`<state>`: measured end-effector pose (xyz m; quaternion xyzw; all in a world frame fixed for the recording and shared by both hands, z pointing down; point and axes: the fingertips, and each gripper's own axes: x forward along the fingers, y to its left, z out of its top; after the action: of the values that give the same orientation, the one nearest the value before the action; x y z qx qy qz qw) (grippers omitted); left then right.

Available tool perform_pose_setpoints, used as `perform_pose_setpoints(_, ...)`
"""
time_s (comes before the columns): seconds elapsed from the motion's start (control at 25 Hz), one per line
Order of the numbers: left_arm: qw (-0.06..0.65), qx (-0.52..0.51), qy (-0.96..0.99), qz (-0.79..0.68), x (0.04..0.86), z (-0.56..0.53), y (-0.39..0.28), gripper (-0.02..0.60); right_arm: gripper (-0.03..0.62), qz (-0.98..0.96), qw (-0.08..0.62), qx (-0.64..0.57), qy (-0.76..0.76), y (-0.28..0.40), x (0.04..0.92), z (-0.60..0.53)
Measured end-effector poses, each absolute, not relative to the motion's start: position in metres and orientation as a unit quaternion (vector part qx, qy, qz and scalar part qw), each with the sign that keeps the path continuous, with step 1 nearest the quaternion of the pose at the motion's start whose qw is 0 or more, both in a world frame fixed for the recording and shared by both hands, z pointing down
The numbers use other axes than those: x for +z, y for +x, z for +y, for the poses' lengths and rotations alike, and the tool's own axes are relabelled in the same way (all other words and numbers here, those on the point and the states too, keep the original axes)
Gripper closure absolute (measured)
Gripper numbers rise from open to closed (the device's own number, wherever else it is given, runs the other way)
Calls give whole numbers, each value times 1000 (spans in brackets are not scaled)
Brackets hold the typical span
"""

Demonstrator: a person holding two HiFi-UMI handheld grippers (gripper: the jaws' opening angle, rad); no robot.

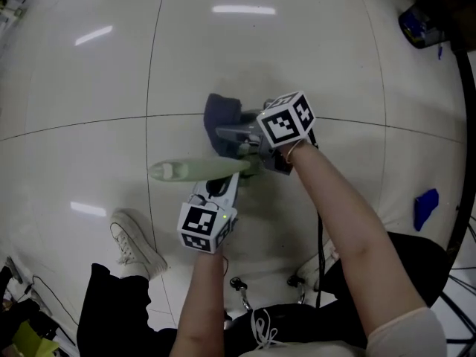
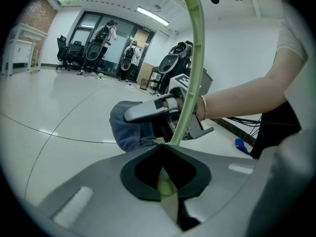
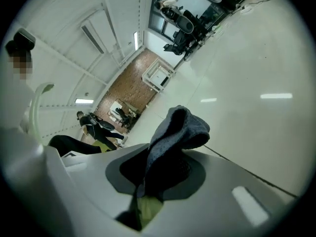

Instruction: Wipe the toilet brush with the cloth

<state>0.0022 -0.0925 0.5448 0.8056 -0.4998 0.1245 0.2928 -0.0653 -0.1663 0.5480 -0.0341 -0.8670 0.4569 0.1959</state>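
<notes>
The pale green toilet brush lies level above the floor, its handle end pointing left. My left gripper comes from below and is shut on its shaft. In the left gripper view the green shaft rises out of the jaws and curves overhead. A grey-blue cloth is folded over the brush's right part, with my right gripper shut on it from the right. The cloth bulges out of the jaws in the right gripper view, and a strip of green brush shows under it. The brush's right end is hidden.
A white sneaker and dark trouser legs stand at the lower left. A blue object lies on the white tiled floor at right, another blue thing at the top right. Cables run by the person's legs. Office chairs stand far off.
</notes>
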Motion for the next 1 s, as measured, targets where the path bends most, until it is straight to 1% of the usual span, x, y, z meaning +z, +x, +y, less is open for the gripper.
perform_pose_setpoints(0.16,299,112,808,-496,543,-96,6,575,518,-859,242,450,-14,-50,577,-170)
perform_pose_setpoints(0.28,309,109,806,-493,544,-95,3,575,519,-849,255,462,-4,-37,595,-163)
perform_pose_setpoints(0.56,305,108,807,-493,543,-96,2,575,519,-835,283,470,45,14,619,-170)
perform_pose_setpoints(0.8,322,81,802,-497,545,-96,0,575,519,-830,334,436,96,64,625,-169)
perform_pose_setpoints(0.88,323,77,804,-494,545,-95,-1,575,519,-835,319,430,128,77,617,-174)
perform_pose_setpoints(1.0,315,68,809,-491,541,-95,-6,575,519,-849,230,437,190,87,577,-182)
